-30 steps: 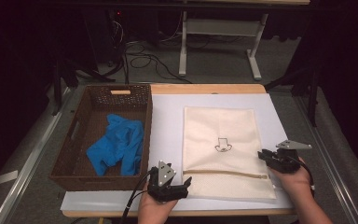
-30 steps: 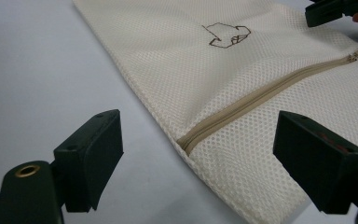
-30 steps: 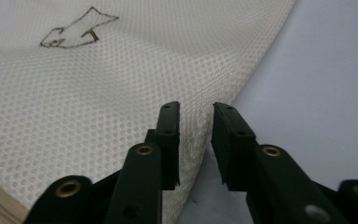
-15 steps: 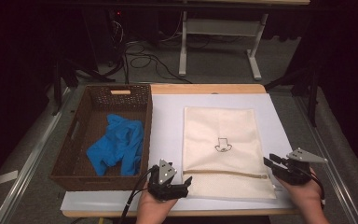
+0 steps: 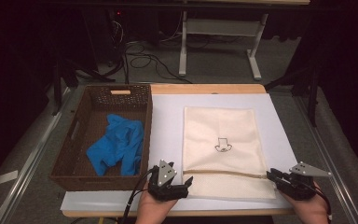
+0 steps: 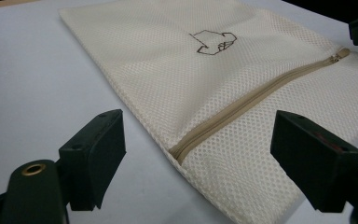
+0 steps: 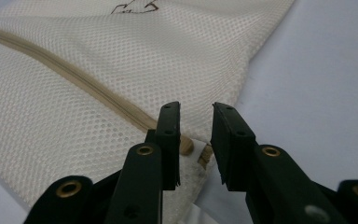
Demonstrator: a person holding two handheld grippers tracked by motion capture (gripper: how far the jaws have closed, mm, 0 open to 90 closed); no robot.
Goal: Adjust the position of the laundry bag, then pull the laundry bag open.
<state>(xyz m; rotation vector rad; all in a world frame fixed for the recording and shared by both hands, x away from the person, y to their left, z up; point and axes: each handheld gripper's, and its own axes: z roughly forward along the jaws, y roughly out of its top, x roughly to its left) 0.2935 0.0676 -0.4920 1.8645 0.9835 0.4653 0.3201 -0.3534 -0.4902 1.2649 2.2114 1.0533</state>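
Note:
A cream mesh laundry bag (image 5: 219, 135) lies flat on the white table cover, with a tan zipper (image 5: 223, 173) running across its near end. My left gripper (image 5: 185, 185) rests at the zipper's left end. It is open, with its jaws wide on either side of the zipper end (image 6: 179, 151). My right gripper (image 5: 271, 175) is at the bag's right edge. Its jaws have just been closing and stand a narrow gap apart (image 7: 195, 109). The zipper pull (image 7: 186, 147) lies low between them, and the pads do not visibly press on it.
A brown wicker basket (image 5: 147, 135) holding a blue cloth (image 5: 116, 149) stands left of the bag. The table's near edge runs just under both hands. Beyond the far edge are a desk frame (image 5: 219, 28) and floor cables.
My right gripper has moved toward the near right, to the zipper's right end, and its jaws have narrowed. The left gripper and the bag have stayed put.

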